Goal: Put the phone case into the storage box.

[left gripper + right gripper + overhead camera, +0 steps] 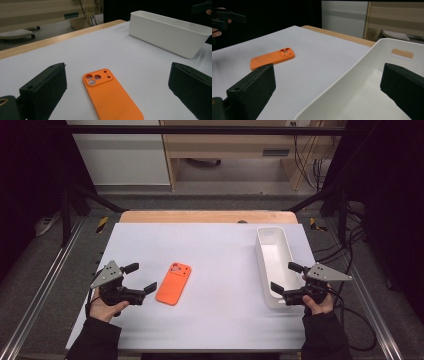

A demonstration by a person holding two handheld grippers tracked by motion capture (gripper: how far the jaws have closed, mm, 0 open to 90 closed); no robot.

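An orange phone case lies flat on the white table sheet, camera cut-outs at its far end. My left gripper stands open just left of it, jaws wide, nothing between them. In the left gripper view the orange phone case lies ahead between the two black jaws. A long white bin sits at the right. My right gripper hovers open at the bin's near end. The right gripper view shows the white bin with one jaw over its inside, and the orange phone case farther off.
A wooden strip edges the table's far side. Metal frame rails run along both sides, with cables on the floor at the right. A cabinet and shelving stand beyond the table.
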